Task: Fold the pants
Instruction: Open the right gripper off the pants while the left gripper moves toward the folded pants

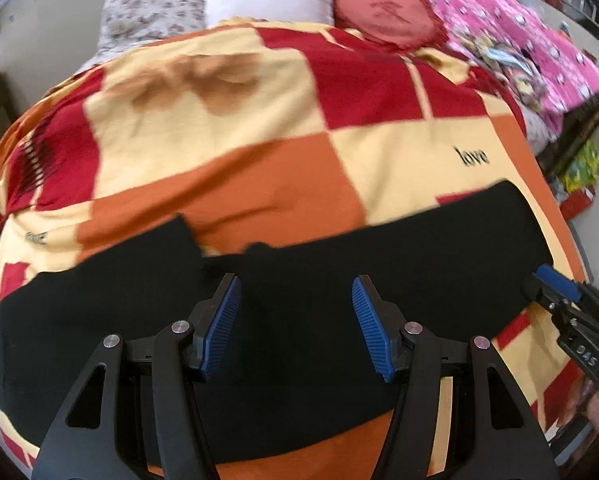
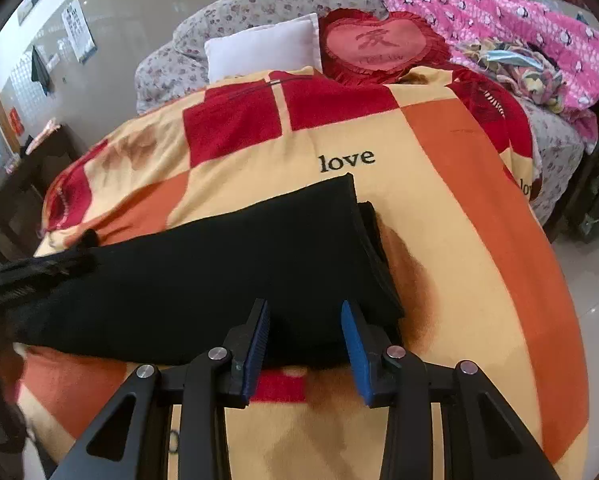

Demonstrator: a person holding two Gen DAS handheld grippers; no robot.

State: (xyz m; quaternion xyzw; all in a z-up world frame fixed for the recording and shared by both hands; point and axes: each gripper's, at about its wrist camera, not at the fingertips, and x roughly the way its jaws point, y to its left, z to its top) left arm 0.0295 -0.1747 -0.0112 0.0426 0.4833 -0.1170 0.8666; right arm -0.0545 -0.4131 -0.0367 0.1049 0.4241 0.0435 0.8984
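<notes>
Hovering apart-jawed over black pants (image 1: 299, 344): left gripper (image 1: 295, 320), right gripper (image 2: 304, 332).

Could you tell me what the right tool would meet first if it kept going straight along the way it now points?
Most likely the black pants: the right tool stands open, angled down at their near edge by the folded end, with the patchwork blanket underneath. Depth is hard to judge.

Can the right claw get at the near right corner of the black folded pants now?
Probably yes. The right claw stands open just above that corner of the black folded pants, and nothing lies between them on the checked red, orange and yellow blanket.
</notes>
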